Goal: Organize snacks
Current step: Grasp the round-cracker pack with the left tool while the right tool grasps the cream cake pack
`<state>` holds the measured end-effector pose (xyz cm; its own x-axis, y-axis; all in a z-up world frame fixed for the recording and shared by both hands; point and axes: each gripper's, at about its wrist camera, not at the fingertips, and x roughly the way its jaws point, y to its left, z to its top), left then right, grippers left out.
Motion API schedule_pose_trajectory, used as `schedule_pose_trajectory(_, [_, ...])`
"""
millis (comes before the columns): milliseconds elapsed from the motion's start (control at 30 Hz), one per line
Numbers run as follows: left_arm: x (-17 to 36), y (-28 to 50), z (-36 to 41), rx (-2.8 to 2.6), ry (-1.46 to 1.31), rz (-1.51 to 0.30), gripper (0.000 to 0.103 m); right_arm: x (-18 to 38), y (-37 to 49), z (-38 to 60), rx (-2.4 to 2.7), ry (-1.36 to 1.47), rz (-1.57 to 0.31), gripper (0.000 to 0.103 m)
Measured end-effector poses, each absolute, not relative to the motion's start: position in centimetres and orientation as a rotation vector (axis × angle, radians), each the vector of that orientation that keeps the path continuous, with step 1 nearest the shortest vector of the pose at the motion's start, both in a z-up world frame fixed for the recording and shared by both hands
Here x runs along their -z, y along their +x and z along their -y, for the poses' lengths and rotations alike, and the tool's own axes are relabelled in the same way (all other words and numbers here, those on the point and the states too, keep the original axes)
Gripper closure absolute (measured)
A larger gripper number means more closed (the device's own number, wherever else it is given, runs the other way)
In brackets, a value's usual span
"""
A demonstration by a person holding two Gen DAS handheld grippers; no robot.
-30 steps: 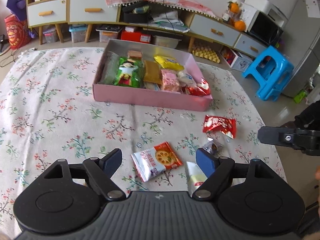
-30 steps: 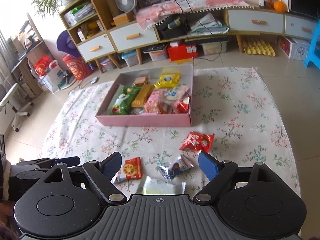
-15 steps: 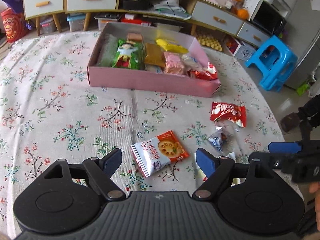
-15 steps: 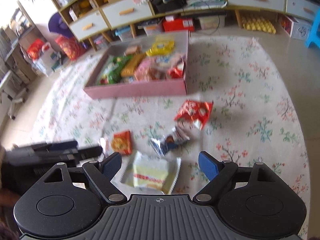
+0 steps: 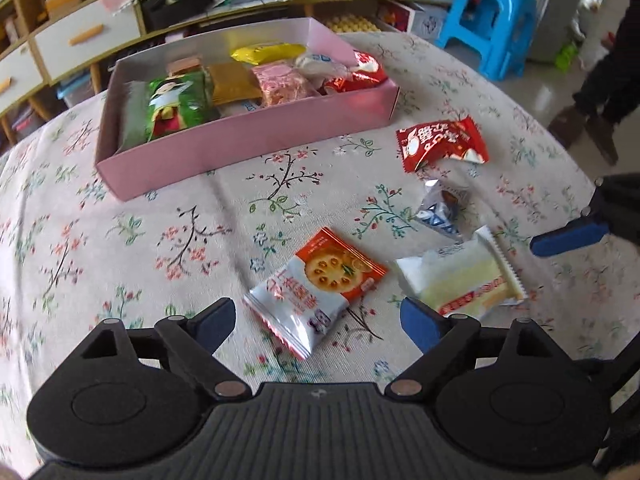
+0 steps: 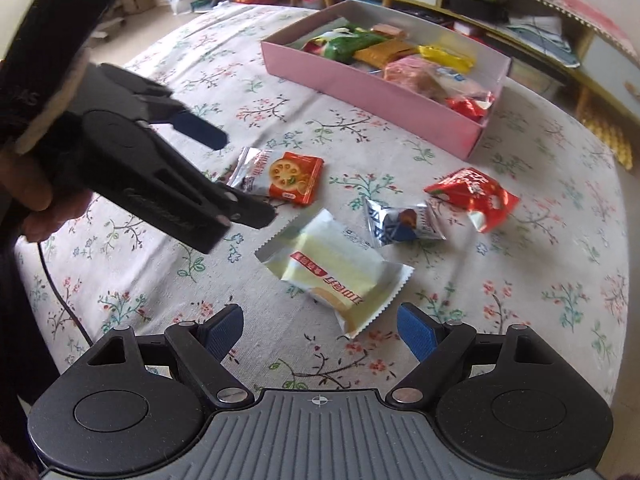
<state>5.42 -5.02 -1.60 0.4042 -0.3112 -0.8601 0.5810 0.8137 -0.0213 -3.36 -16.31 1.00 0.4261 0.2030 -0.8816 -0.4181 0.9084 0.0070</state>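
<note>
- Four loose snacks are seen on the floral tabletop (image 5: 120, 240), in front of the pink box (image 5: 248, 144)
- Orange-and-white biscuit packet (image 5: 316, 284) lies flat, nearest the left tool (image 5: 318, 322); its lower end sits between the blue fingertips (image 5: 420, 322), no contact seen
- Pale yellow cake packet (image 6: 332, 270) lies just beside the biscuit packet, apart from it; it is framed just ahead of the right tool (image 6: 320, 326)
- Small blue-and-silver packet (image 6: 402, 220) lies next to the cake packet; whether they touch cannot be told
- Red packet (image 6: 472, 194) lies crumpled just beyond the blue-and-silver one, closest to the box's near right corner
- Pink box is filled with a row of packets: green (image 5: 176, 104), brown-gold (image 5: 234, 84), yellow (image 5: 268, 51), pink (image 5: 282, 84), red foil (image 5: 356, 76)
- Left tool: jaws spread wide, nothing held
- Right tool: jaws spread wide, nothing held
- Blue plastic stool (image 5: 486, 24) is noted on the floor beyond the tabletop
</note>
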Motion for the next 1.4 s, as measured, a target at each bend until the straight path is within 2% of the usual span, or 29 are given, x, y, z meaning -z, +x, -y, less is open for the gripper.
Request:
schedule_pose_trajectory(167, [2.7, 5.6, 6.2, 0.617, 0.426, -0.964, 0.012, 0.3, -2.1, 16.2, -0.393, -0.284, -1.083, 0.017])
schedule_pose_trajectory(233, [2.7, 5.7, 6.2, 0.633, 0.430, -0.963, 0.014, 0.7, -1.4, 16.2, -0.390, -0.296, -1.083, 0.017])
schedule_pose_trajectory(300, [2.5, 5.9, 6.1, 0.650, 0.417, -0.964, 0.023, 0.9, -0.7, 16.1, -0.394, -0.298, -1.073, 0.018])
schedule_pose_trajectory(367, [2.3, 5.9, 6.0, 0.665, 0.408, -0.962, 0.039, 1.1, -0.2, 16.0, -0.414, -0.298, -1.070, 0.018])
schedule_pose_trajectory(400, [2.2, 5.8, 6.0, 0.664, 0.408, -0.961, 0.042, 1.3, 0.1, 15.9, -0.420, -0.306, -1.072, 0.018])
schedule_pose_trajectory(433, [2.1, 5.7, 5.9, 0.669, 0.406, -0.961, 0.053, 1.6, 0.3, 15.8, -0.423, -0.313, -1.074, 0.019])
schedule_pose_trajectory(567, [1.9, 5.1, 6.1, 0.663, 0.414, -0.971, 0.058, 1.8, 1.0, 16.0, -0.443, -0.286, -1.078, 0.019])
schedule_pose_trajectory(667, [1.7, 4.8, 6.1, 0.652, 0.419, -0.973, 0.059, 1.5, 0.8, 15.9, -0.457, -0.272, -1.081, 0.031])
schedule_pose_trajectory(733, [1.7, 4.8, 5.9, 0.646, 0.412, -0.978, 0.059, 1.3, 0.6, 16.0, -0.457, -0.256, -1.087, 0.046])
schedule_pose_trajectory(767, [1.6, 4.7, 5.8, 0.647, 0.408, -0.980, 0.059, 1.2, 0.6, 16.0, -0.456, -0.243, -1.087, 0.050])
schedule_pose_trajectory(800, [1.6, 4.7, 5.7, 0.646, 0.407, -0.982, 0.059, 1.0, 0.6, 16.2, -0.454, -0.229, -1.088, 0.060])
schedule_pose_trajectory(833, [1.7, 4.5, 5.7, 0.645, 0.407, -0.983, 0.059, 0.9, 0.6, 16.3, -0.450, -0.214, -1.094, 0.065])
schedule_pose_trajectory(867, [1.7, 4.4, 5.7, 0.646, 0.409, -0.986, 0.059, 0.9, 0.5, 16.3, -0.450, -0.205, -1.094, 0.065])
schedule_pose_trajectory(967, [1.6, 4.0, 5.7, 0.649, 0.406, -0.990, 0.059, 0.7, 0.1, 15.9, -0.452, -0.241, -1.063, 0.064])
schedule_pose_trajectory(1067, [1.7, 3.7, 6.0, 0.656, 0.402, -0.991, 0.059, 0.7, -0.1, 15.2, -0.444, -0.304, -1.022, 0.056])
schedule_pose_trajectory(1133, [1.7, 3.8, 6.1, 0.658, 0.395, -0.994, 0.059, 0.6, -0.3, 14.6, -0.440, -0.365, -0.967, 0.044])
schedule_pose_trajectory(1200, [1.7, 3.9, 6.0, 0.651, 0.396, -0.994, 0.060, 0.5, -0.5, 14.1, -0.448, -0.418, -0.915, 0.037])
schedule_pose_trajectory(1400, [1.7, 4.0, 5.6, 0.639, 0.392, -1.000, 0.060, 1.3, 0.5, 14.1, -0.490, -0.398, -0.935, 0.036])
